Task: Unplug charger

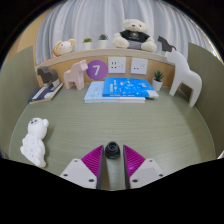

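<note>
Charger, a small dark rounded plug (113, 151), sits between the purple-padded jaws (113, 158), which stand narrow about it; whether they press it I cannot tell. Beyond, on the pale worktop (90, 125), lie a white bear figurine (35, 139) and a blue book (120, 90).

The blue book's (120, 90) cover print is too small to read.

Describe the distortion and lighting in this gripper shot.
Gripper view: strong fisheye bends the shelf and the table edge into curves; soft, even daylight comes through the curtains behind, with no harsh shadows or glare; the gripper fingers are open around a dark charger between them.
</note>
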A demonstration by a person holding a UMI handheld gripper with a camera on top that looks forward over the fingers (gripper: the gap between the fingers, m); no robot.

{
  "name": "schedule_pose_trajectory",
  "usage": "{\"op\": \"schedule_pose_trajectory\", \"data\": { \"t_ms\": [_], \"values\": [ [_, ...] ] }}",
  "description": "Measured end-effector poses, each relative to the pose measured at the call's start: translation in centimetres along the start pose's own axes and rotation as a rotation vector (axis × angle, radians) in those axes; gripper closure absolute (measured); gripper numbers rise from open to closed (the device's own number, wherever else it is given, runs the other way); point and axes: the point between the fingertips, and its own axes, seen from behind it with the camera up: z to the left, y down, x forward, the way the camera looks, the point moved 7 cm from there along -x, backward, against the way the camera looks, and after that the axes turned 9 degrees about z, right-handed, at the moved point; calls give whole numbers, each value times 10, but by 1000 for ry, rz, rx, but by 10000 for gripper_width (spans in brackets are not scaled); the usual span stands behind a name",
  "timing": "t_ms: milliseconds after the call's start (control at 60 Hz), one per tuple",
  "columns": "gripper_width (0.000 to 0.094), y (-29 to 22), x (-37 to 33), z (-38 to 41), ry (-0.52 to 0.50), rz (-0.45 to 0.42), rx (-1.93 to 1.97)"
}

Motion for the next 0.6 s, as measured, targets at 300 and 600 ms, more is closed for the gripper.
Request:
{"op": "schedule_pose_trajectory", "data": {
  "t_ms": [300, 600],
  "values": [
    [61, -23, -83, 0, 57, -132, -14],
    [78, 4, -233, 21, 76, -293, 41]
  ]
}}
